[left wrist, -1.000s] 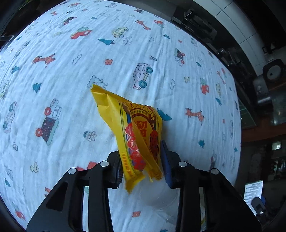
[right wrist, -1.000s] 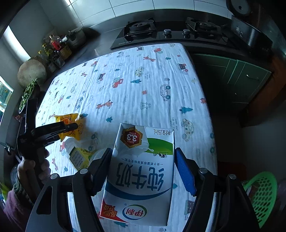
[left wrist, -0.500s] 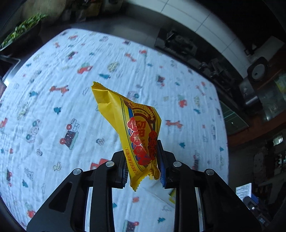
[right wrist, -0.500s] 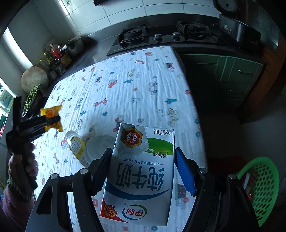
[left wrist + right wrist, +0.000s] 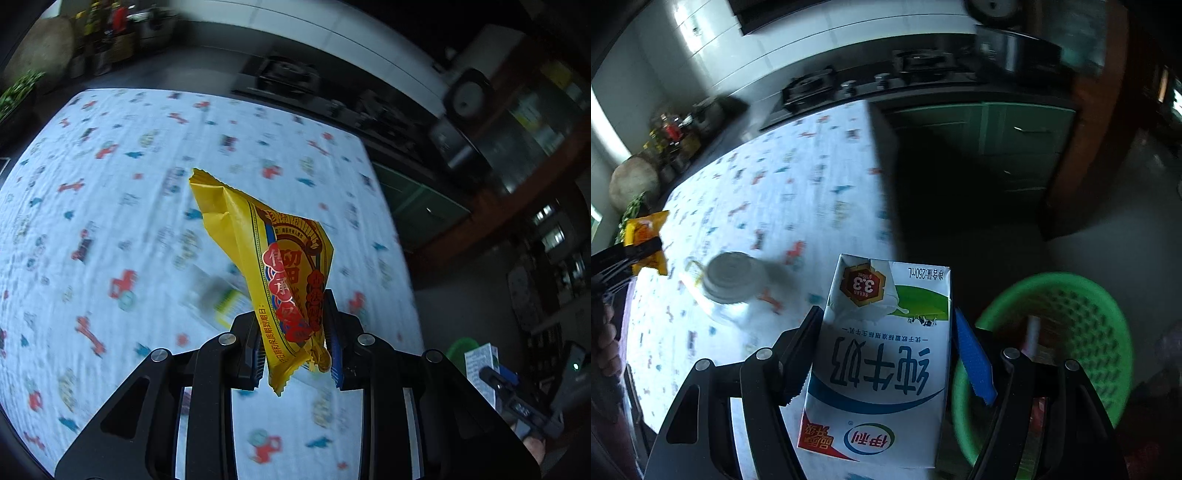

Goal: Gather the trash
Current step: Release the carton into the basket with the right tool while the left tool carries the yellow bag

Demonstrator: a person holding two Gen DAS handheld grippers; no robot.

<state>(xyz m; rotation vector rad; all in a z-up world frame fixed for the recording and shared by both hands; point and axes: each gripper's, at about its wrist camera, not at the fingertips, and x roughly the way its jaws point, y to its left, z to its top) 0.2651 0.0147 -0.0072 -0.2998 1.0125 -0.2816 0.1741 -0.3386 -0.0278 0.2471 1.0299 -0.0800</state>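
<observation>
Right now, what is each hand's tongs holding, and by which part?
Left tongs pinch the yellow wrapper near its bottom end; right tongs hold the milk carton by its sides.

Two hand-held grippers, each closed on an item and raised clear of the table.

The left gripper (image 5: 295, 343) was held aloft with both fingers pinched against the lower end of the yellow snack wrapper (image 5: 273, 266), which stood upward between them. The right gripper (image 5: 886, 354) clamped the milk carton (image 5: 882, 365) by its side faces, its blue-padded finger (image 5: 973, 365) pressed to one edge. The person's left hand (image 5: 607, 350) gripped the left tool's handle.
</observation>
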